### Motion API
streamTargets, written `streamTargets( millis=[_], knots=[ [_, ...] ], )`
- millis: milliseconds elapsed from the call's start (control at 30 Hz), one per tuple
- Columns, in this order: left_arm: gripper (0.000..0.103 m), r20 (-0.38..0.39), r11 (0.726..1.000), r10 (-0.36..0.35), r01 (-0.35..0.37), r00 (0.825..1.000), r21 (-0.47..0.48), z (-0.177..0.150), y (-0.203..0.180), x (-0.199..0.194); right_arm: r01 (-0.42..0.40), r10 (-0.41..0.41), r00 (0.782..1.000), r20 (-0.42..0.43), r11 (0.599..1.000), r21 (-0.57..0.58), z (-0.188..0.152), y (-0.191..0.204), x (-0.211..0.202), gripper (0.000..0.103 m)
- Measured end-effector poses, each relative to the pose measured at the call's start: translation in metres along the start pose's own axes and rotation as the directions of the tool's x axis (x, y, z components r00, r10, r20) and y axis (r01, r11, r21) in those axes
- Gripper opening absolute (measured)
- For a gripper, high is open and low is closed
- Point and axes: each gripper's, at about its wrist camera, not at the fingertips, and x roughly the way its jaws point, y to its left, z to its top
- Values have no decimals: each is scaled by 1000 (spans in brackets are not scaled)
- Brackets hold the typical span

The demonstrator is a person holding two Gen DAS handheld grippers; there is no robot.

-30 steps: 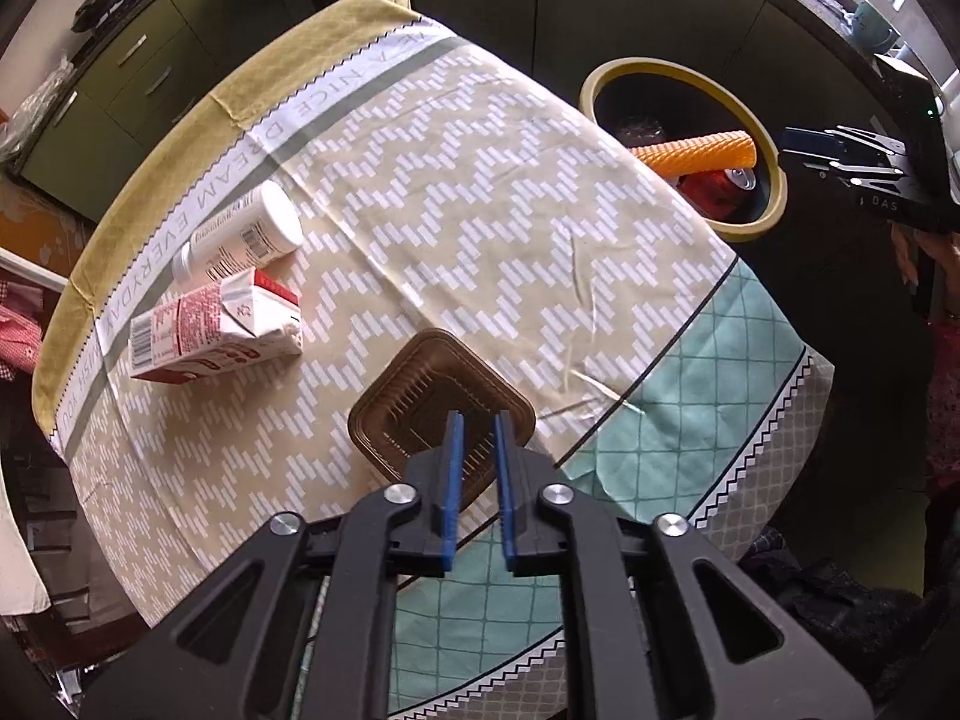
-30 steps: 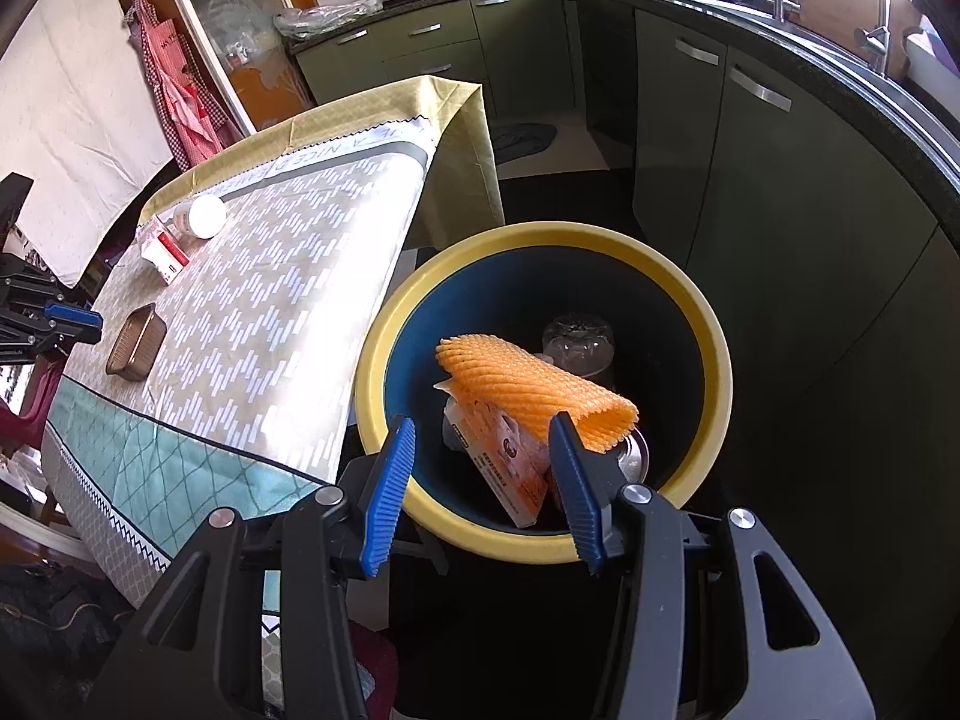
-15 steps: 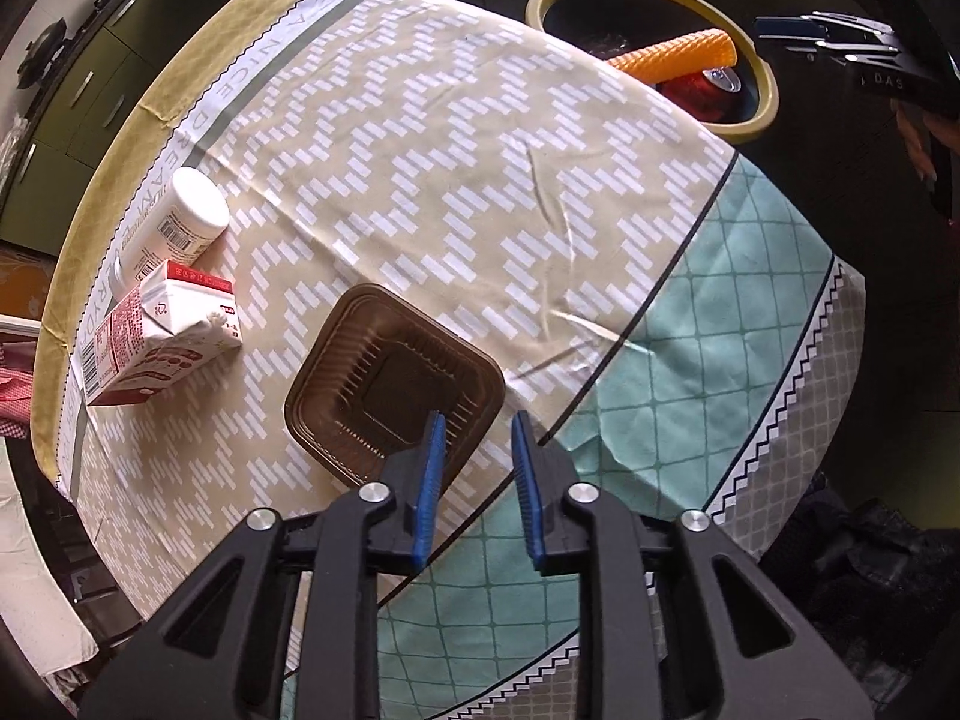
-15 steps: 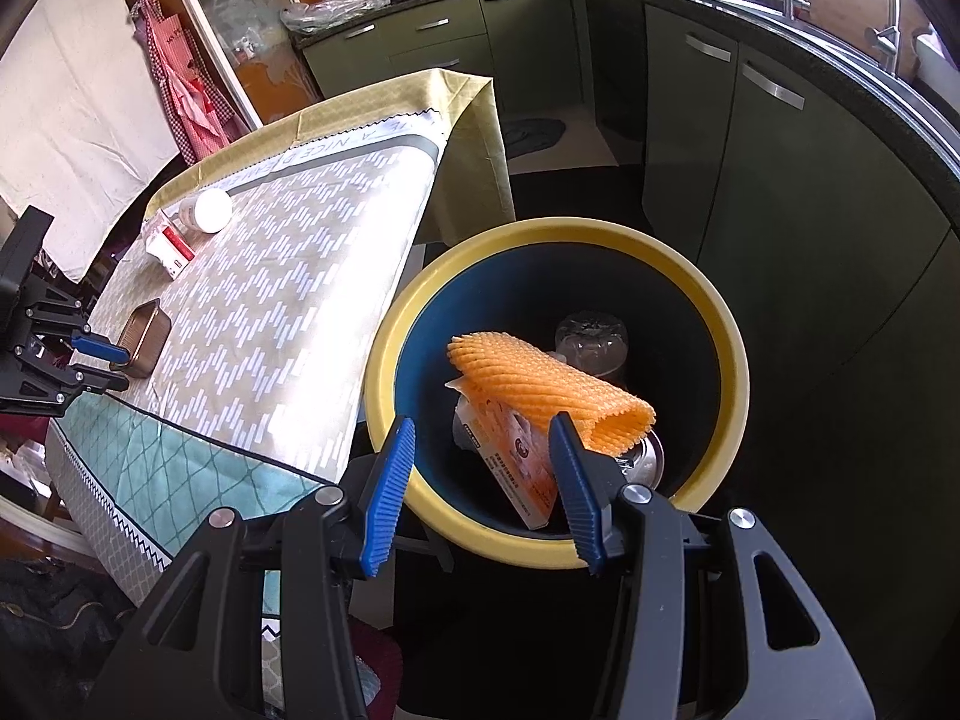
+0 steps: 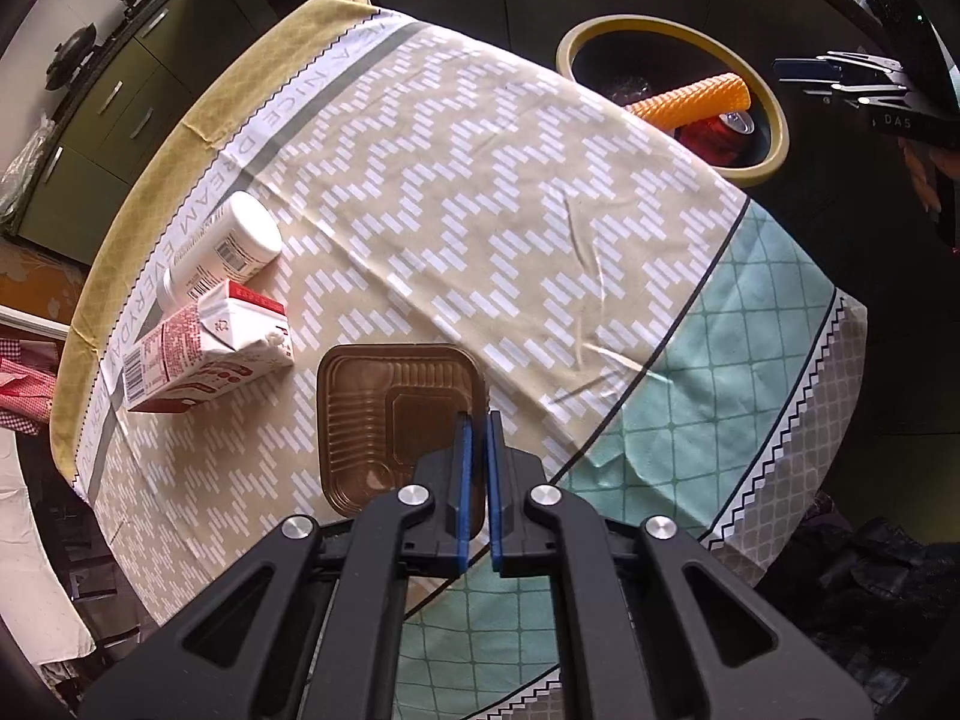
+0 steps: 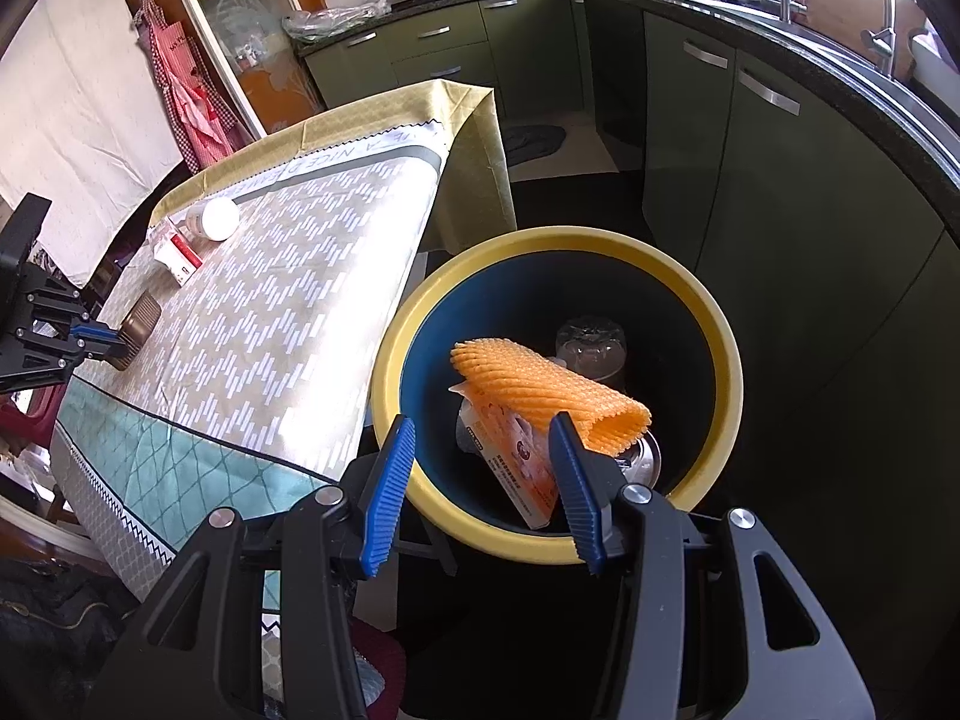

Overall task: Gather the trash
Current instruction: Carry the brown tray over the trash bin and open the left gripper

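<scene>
Left wrist view: left gripper is pinching the near right rim of the brown tray, which is lying on the tablecloth beside a carton and bottle. Right gripper is hovering over the bin, fingers spread, gripping nothing; orange netting is lying inside.

Two wrist fisheyes, crossed over one table corner
Left wrist view: steeply down along the left gripper, close above the brown tray on the tablecloth, facing the yellow-rimmed bin farther off. Right wrist view: down into that bin from close above, table off to its left. Shared: tablecloth, tray, bin, and each other's gripper
</scene>
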Motion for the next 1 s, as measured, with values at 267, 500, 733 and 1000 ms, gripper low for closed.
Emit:
streamTargets(
  millis=[267,500,733,1000],
  knots=[
    [4,85,997,-11,4,996,82,36,-31,-45,10,-10,999,32,1000,17,-8,-10,-17,47],
    [4,157,976,-69,34,985,216,116,-96,-61,28,-32,997,66,998,58,-26,-29,-42,47],
    [5,155,958,-127,81,980,274,199,-152,-28,55,-63,995,74,992,114,-52,-50,-63,47],
    [18,151,969,-123,86,981,230,253,-175,32,70,-83,994,76,985,156,-73,-62,-80,49]
  ],
)
